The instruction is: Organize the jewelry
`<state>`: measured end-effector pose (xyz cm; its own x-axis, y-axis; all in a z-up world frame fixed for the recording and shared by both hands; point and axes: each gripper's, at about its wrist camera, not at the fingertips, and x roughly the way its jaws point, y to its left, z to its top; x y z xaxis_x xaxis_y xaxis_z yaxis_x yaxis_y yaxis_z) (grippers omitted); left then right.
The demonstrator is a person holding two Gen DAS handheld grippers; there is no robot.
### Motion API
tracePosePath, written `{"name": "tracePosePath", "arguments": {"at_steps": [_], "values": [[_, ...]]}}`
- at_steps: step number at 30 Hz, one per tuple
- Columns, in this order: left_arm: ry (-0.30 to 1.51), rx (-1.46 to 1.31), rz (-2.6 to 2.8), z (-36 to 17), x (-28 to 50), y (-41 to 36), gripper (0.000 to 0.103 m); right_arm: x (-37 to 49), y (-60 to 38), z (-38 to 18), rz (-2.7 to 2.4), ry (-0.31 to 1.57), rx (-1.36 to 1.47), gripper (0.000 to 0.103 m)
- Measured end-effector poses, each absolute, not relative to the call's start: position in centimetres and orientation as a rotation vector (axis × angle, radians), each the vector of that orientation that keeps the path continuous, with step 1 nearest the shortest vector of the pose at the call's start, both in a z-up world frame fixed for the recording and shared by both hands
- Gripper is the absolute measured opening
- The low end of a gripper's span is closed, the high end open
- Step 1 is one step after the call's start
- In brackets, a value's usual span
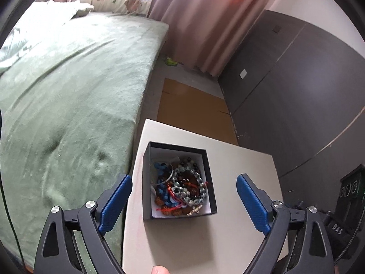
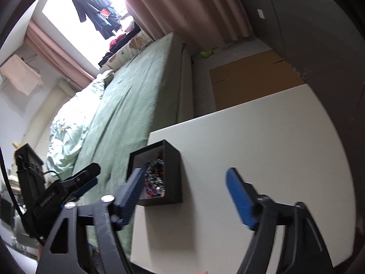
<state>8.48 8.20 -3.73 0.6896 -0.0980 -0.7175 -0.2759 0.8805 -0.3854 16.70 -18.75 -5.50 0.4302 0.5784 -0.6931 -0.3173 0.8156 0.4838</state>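
In the left wrist view I see the green bed filling the left. My left gripper stands wide open and empty at the bottom, above the black box of jewelry on the white table. In the right wrist view my right gripper gapes empty, its left finger across the box.

A white table fills the lower centre of the frame. One open black box sits on it near its left edge, heaped with beaded bracelets.
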Motion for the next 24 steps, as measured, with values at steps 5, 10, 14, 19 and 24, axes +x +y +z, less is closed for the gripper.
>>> {"name": "tracePosePath", "arguments": {"at_steps": [5,10,14,19,24], "values": [[0.785,-0.438,0.11,-3.2,7.3,5.9,0.103,15.7,-20.3,-4.7,0.555,0.96,0.265,0.096],[0.771,-0.414,0.126,-3.1,6.4,4.3,0.103,14.6,-22.5,-3.7,0.558,0.911,0.252,0.103],[0.758,-0.364,0.131,-2.5,5.8,2.7,0.103,13.7,-23.5,-3.1,0.546,0.887,0.207,0.103],[0.732,-0.329,0.112,-1.5,5.0,0.5,0.103,12.6,-25.1,-2.4,0.546,0.885,0.154,0.103],[0.711,-0.296,0.106,-0.6,4.4,-1.4,0.103,11.8,-26.8,-1.5,0.548,0.871,0.154,0.103]]}}
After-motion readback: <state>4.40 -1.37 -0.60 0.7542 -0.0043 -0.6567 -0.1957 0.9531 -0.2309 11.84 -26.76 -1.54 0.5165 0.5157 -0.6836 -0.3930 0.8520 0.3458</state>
